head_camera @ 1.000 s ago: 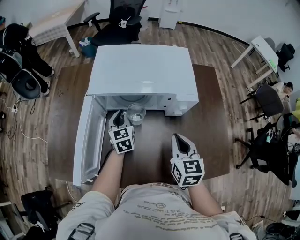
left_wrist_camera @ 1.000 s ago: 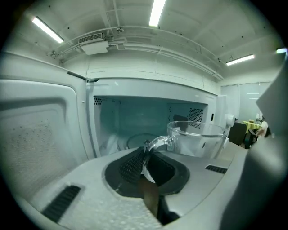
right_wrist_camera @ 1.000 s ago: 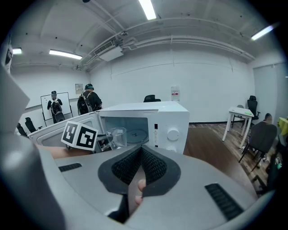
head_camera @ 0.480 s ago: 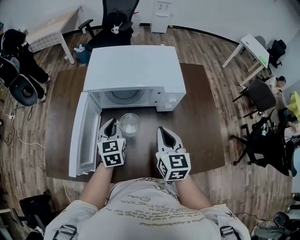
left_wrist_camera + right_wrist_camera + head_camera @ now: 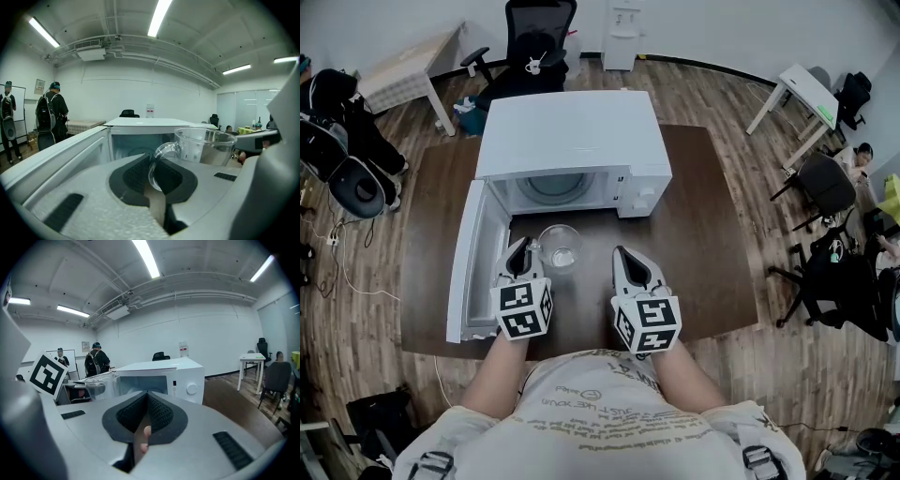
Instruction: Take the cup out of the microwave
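A clear glass cup (image 5: 559, 247) with a handle is out in front of the white microwave (image 5: 572, 141), over the dark table. In the left gripper view the cup (image 5: 206, 145) shows at the right, and my left gripper (image 5: 157, 180) is shut on its curved handle (image 5: 157, 159). In the head view that left gripper (image 5: 523, 249) is just left of the cup. My right gripper (image 5: 623, 255) is to the cup's right, shut and holding nothing. The microwave door (image 5: 478, 262) is swung open to the left. Whether the cup's base touches the table, I cannot tell.
The brown table (image 5: 703, 244) runs on to the right of the microwave. An office chair (image 5: 534, 37) stands behind it, and white desks (image 5: 802, 94) and more chairs (image 5: 825, 187) stand to the right. Two people (image 5: 51, 117) stand far off on the left.
My left gripper has drawn the cup from the microwave's mouth out over the table toward me. The right gripper has shifted left, closer to the cup. Little has moved in the last half second.
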Motion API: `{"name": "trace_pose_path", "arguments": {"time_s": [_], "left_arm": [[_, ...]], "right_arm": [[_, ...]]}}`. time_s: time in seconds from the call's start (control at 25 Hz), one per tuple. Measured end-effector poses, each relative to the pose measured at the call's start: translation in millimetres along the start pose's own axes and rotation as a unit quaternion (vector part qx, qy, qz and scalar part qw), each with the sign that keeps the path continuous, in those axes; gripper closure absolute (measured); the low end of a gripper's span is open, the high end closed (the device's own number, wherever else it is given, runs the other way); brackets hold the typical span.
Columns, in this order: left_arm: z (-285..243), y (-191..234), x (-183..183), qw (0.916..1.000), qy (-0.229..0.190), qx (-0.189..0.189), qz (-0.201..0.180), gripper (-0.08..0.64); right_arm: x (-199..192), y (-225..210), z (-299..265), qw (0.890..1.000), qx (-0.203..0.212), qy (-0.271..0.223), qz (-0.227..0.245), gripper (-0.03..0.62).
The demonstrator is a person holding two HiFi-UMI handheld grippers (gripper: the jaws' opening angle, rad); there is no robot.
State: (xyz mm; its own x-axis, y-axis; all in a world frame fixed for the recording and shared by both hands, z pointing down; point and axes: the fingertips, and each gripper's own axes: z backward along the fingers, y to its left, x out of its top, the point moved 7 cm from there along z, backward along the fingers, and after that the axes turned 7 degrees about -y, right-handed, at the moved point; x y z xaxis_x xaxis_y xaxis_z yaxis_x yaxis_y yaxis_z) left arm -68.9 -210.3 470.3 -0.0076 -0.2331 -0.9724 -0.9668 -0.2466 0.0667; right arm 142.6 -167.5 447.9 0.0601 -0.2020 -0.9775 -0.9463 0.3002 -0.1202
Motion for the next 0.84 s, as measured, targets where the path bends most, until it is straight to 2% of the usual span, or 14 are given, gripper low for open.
{"name": "trace_pose_path", "arguments": {"time_s": [0.24,0.84], "left_arm": [[5.7,-6.6,-3.5,0.9998,0.003,-0.017,0.013,0.529],[5.1,-3.9,-4.5,0.9997,0.006,-0.016,0.017,0.529]], "right_arm": [[-2.6,-1.0,6.0,1.000,-0.003,0.000,-0.002,0.583],[-7.9,-5.9,12.5,1.000,-0.009,0.003,-0.009,0.583]]}}
